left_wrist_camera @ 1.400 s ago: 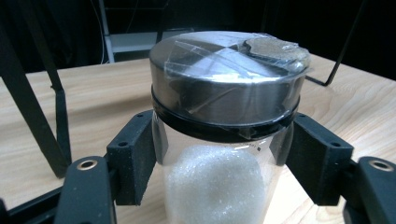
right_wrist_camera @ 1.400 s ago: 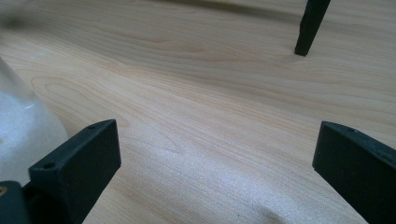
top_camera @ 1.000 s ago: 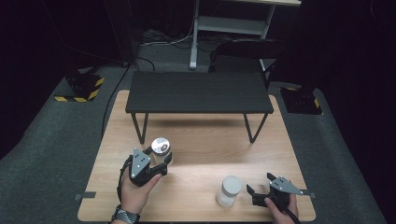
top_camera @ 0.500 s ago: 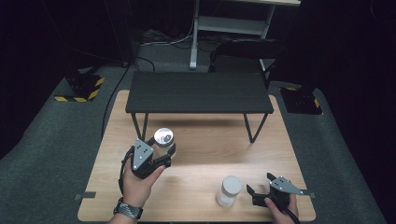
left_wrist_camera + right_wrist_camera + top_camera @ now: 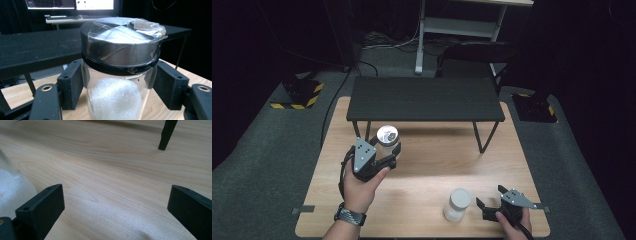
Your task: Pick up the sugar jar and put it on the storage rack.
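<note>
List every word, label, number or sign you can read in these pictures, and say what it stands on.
No text can be read.
The monitors behind the black shelf: lit windows, too small and blurred to read.
The jar in the left gripper: metal lid with clear tape, no label visible.
The white jar near the right gripper: no markings visible.

two jars [image 5: 387, 139] [image 5: 457, 204], one black bench [image 5: 427, 98], one wooden table [image 5: 427, 165]

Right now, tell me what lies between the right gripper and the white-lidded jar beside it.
Nothing: in the high view, bare wooden table separates the open right gripper from the white-lidded jar.
</note>
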The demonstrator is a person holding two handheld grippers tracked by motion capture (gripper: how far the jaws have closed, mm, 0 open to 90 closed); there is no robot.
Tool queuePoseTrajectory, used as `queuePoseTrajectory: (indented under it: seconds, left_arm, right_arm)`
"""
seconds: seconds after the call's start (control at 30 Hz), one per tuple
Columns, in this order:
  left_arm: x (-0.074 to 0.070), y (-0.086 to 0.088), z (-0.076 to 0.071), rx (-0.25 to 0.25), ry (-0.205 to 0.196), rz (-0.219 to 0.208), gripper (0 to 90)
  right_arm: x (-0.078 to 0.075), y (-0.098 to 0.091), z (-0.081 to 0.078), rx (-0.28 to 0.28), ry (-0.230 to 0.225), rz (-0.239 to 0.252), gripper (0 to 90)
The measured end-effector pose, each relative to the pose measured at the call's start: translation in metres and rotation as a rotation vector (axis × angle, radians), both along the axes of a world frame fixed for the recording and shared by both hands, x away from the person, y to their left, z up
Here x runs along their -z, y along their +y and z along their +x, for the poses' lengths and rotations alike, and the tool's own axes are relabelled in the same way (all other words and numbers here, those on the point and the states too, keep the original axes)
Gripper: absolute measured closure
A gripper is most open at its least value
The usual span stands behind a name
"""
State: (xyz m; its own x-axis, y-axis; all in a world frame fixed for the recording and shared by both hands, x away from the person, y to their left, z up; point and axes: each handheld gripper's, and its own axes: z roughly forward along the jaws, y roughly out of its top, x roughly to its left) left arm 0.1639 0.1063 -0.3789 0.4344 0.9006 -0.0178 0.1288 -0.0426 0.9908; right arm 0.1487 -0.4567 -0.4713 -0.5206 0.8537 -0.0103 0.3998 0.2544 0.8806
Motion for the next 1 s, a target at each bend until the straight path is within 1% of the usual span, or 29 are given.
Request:
queuePoseTrajectory:
  seconds: [0.17, 0.27, 0.4, 0.47, 0.5, 0.53, 0.57, 0.73, 0.9, 1.0]
  left_arm:
    - [-0.012, -0.001, 0.009, 0.003, 0.011, 0.012, 30.6]
    - [-0.022, -0.003, 0.016, -0.001, 0.019, 0.04, 30.7]
    - [-0.034, -0.004, 0.025, -0.001, 0.035, 0.051, 30.6]
    - [-0.039, -0.005, 0.028, -0.003, 0.038, 0.052, 30.6]
    - [-0.039, -0.005, 0.028, -0.003, 0.038, 0.052, 30.6]
    - [-0.042, -0.005, 0.032, -0.004, 0.044, 0.046, 30.6]
    - [-0.046, -0.007, 0.035, -0.006, 0.049, 0.048, 30.6]
    - [-0.051, -0.008, 0.042, -0.01, 0.054, 0.052, 30.6]
    - [-0.061, -0.012, 0.051, -0.016, 0.057, 0.072, 30.6]
    - [-0.065, -0.013, 0.055, -0.017, 0.06, 0.069, 30.6]
  right_arm:
    - [0.0, -0.001, 0.0, 0.003, 0.001, 0.003, 0.7]
    - [0.0, -0.001, 0.0, 0.002, 0.0, 0.002, 0.7]
    - [0.0, -0.001, 0.0, 0.001, 0.001, 0.003, 0.7]
    - [0.0, -0.001, 0.0, 0.002, 0.001, 0.002, 0.7]
    - [0.0, -0.001, 0.0, 0.002, 0.001, 0.002, 0.7]
    - [0.0, -0.001, 0.0, 0.002, 0.0, 0.002, 0.7]
    - [0.0, -0.002, 0.0, 0.002, -0.001, 0.002, 0.7]
    - [0.0, -0.003, 0.0, 0.003, -0.001, 0.004, 0.7]
    - [0.001, -0.003, 0.0, 0.005, -0.002, 0.007, 0.7]
    - [0.001, -0.003, 0.0, 0.005, -0.003, 0.007, 0.7]
